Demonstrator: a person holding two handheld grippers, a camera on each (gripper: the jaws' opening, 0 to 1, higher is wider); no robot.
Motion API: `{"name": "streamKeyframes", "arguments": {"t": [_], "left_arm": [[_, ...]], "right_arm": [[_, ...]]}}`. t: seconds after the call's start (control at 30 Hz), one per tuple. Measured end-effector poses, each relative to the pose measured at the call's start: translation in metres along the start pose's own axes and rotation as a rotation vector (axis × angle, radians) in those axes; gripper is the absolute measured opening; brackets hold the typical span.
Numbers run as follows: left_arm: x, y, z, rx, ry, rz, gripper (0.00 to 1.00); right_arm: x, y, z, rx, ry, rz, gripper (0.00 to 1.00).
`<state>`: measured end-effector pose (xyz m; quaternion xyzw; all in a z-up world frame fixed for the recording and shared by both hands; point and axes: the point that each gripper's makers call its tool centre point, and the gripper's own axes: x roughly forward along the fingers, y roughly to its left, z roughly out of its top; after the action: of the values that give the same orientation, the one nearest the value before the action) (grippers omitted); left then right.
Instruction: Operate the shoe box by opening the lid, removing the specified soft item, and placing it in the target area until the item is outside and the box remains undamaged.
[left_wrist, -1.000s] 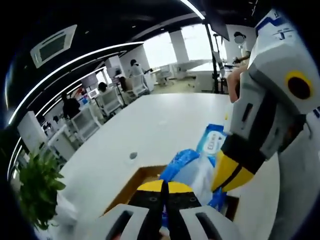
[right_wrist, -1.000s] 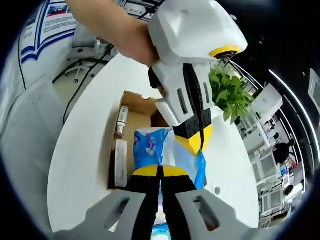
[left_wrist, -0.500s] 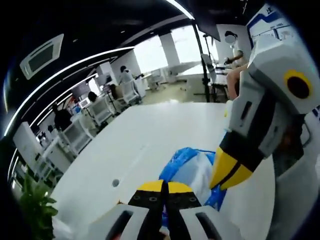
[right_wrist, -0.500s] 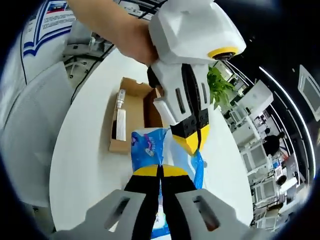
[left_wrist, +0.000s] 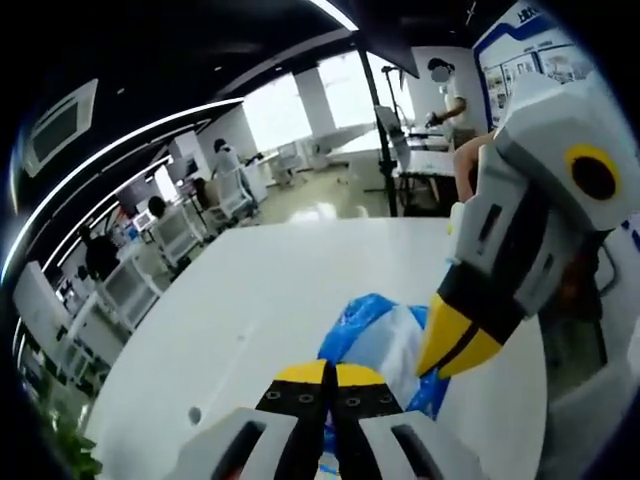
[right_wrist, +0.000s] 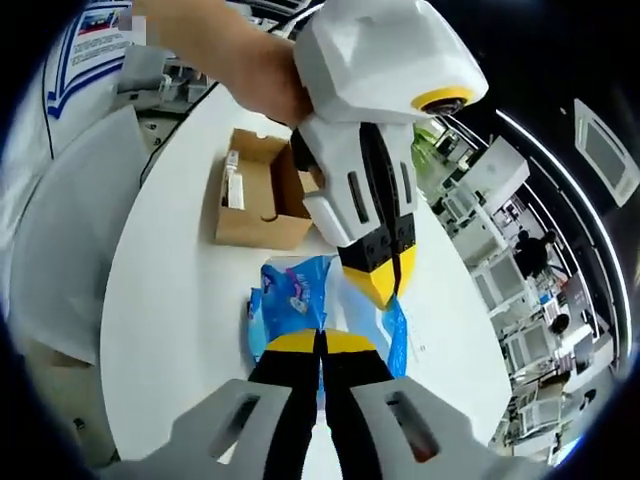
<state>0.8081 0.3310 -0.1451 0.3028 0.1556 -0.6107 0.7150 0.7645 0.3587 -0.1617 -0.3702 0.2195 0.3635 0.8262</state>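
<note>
lifted clear of box (right_wrist: 258, 186), packet (right_wrist: 300, 290) between both grippers.

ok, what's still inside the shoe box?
In the right gripper view the open shoe box holds a pale flat item along its far wall. The left tongs cover its near corner. The blue pack is outside.

facing views, close above blue pack (left_wrist: 385, 335)

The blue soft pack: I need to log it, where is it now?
The blue soft pack hangs between both claws above the white table, clear of the open cardboard shoe box beyond it.
</note>
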Motion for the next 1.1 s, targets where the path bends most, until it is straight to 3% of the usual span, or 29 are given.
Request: {"name": "streamKeyframes", "arguments": {"t": [0.37,0.77,1.03,1.1], "left_arm": [[0.055,-0.019,0.013,0.020,0.013,-0.065,0.00],[0.098,-0.036,0.023,0.038,0.027,-0.134,0.00],[0.137,-0.053,0.030,0.038,0.017,-0.196,0.00],[0.156,-0.054,0.030,0.034,0.019,-0.208,0.00]], "right_arm": [[-0.015,-0.005,-0.054,0.084,0.025,-0.031,0.00],[-0.018,-0.014,-0.107,0.157,0.046,-0.055,0.00],[-0.025,-0.018,-0.149,0.223,0.080,-0.075,0.00],[-0.025,-0.018,-0.158,0.237,0.086,-0.078,0.00]]}}
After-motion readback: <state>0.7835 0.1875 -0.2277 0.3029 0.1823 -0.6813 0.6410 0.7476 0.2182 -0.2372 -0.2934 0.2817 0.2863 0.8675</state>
